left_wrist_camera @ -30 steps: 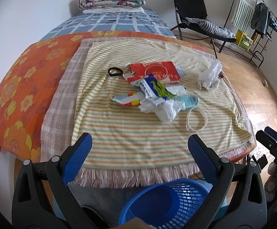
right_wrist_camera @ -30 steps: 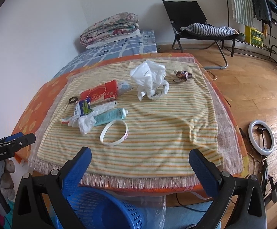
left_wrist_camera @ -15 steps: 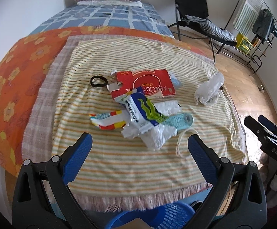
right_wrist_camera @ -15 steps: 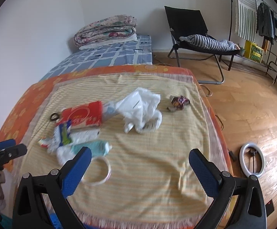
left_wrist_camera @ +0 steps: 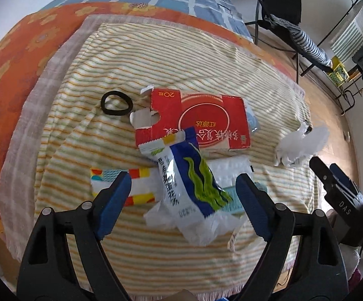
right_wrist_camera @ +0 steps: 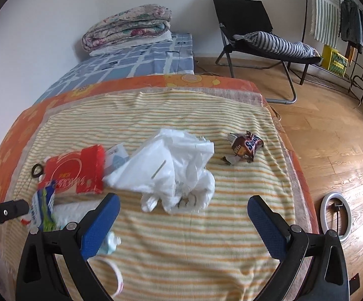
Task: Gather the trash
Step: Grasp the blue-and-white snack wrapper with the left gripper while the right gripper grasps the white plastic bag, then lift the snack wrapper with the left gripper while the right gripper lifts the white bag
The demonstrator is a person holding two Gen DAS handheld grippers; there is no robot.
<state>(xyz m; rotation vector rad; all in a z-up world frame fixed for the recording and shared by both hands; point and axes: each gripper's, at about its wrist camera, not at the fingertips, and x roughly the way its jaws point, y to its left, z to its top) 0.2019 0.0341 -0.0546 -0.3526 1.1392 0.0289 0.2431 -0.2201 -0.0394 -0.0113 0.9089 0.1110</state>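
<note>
Trash lies on a striped blanket (left_wrist_camera: 156,50) on a bed. My left gripper (left_wrist_camera: 184,183) is open, its jaws on either side of a blue, white and green wrapper (left_wrist_camera: 189,185) that lies on white plastic. A red carton (left_wrist_camera: 201,123) lies just beyond it and a colourful wrapper (left_wrist_camera: 141,183) to the left. My right gripper (right_wrist_camera: 181,209) is open above the blanket, just short of a crumpled white plastic bag (right_wrist_camera: 178,170). A brown snack wrapper (right_wrist_camera: 246,145) lies to the right of the bag. The red carton (right_wrist_camera: 78,170) also shows in the right wrist view.
A black hair tie (left_wrist_camera: 115,104) lies left of the carton. A white ring (right_wrist_camera: 117,278) lies near the blanket's front edge. A folded quilt (right_wrist_camera: 128,27) sits at the bed's far end. A black chair (right_wrist_camera: 251,32) and a ring light (right_wrist_camera: 336,215) stand on the wooden floor.
Both grippers have moved forward over the bed toward the trash. The blue basket has dropped out of both views. The left gripper now straddles the blue wrapper.
</note>
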